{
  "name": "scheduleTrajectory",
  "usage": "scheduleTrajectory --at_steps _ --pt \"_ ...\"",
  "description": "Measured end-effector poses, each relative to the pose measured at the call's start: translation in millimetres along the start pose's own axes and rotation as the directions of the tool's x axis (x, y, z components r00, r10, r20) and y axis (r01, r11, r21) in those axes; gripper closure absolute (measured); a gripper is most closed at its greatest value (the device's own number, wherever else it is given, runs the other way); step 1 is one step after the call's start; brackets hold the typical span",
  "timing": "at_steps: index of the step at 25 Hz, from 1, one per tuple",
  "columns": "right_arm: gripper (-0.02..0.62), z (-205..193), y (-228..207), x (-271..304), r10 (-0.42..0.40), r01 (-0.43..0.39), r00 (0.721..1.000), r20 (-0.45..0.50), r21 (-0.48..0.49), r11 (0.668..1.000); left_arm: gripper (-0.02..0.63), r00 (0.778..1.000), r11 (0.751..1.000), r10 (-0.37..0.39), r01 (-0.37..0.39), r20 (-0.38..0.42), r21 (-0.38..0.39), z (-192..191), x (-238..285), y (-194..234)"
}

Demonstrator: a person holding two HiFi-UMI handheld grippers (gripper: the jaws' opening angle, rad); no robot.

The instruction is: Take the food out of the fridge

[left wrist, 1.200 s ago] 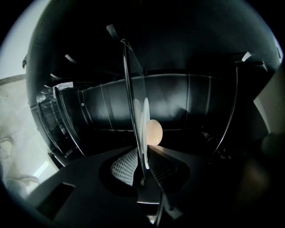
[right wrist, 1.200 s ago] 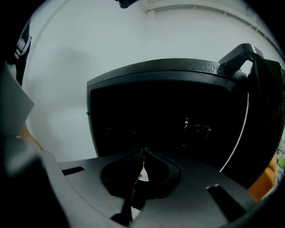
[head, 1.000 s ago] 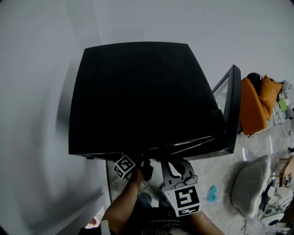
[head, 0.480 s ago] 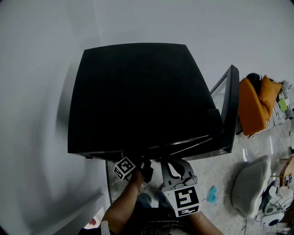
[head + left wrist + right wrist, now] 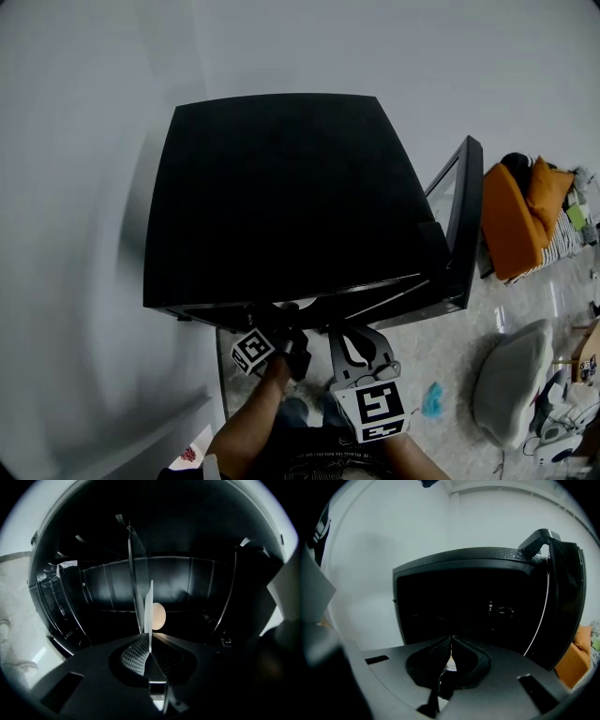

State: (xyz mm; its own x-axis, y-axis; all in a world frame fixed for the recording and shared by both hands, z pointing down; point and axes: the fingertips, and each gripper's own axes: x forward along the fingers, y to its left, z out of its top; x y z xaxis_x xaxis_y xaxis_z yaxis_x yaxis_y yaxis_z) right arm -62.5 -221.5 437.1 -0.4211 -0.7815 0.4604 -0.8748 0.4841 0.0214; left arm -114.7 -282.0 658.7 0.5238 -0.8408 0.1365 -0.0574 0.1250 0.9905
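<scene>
A black mini fridge (image 5: 281, 197) stands against the white wall with its door (image 5: 459, 225) swung open to the right. My left gripper (image 5: 150, 639) reaches into the dark interior. Its jaws are closing, and the pads press on a thin white sheet (image 5: 149, 613) that stands edge-on between them, with a clear edge rising above it. A pale oval food item (image 5: 159, 616) shows just behind the sheet. My right gripper (image 5: 451, 644) is shut and empty, held outside and facing the open fridge. From the head view only the left gripper's marker cube (image 5: 251, 349) shows.
Ribbed fridge walls (image 5: 70, 606) close in on the left gripper on both sides. To the right of the door lie an orange cushion (image 5: 511, 220), a grey padded seat (image 5: 511, 375) and a small blue thing (image 5: 432, 397) on the floor.
The head view has shifted slightly. Both grippers stay at the fridge's front, with no visible move.
</scene>
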Motion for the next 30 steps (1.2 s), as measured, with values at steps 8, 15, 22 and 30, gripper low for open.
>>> scheduleTrajectory --at_steps 8,15,22,30 --pt "0.574 -5.5 6.8 -8.2 -0.010 0.010 1.000 0.001 0.022 1.000 0.583 0.998 0.998 -0.067 0.067 0.001 0.013 -1.1 -19.4 -30.7" --pt "0.574 -9.2 8.6 -17.6 -0.005 0.005 1.000 0.015 0.015 1.000 0.584 0.990 0.991 -0.135 0.135 0.030 0.019 -7.1 -39.6 -68.2" --pt "0.574 -19.8 11.9 -33.8 0.043 -0.043 0.998 0.034 0.013 0.999 0.584 0.968 0.973 -0.231 0.232 0.095 0.001 -25.0 -67.4 -111.2" --pt "0.574 -29.7 4.1 -62.6 0.107 -0.108 0.992 0.070 0.009 0.994 0.584 0.951 0.969 -0.248 0.246 0.182 0.036 -55.0 -97.1 -142.1"
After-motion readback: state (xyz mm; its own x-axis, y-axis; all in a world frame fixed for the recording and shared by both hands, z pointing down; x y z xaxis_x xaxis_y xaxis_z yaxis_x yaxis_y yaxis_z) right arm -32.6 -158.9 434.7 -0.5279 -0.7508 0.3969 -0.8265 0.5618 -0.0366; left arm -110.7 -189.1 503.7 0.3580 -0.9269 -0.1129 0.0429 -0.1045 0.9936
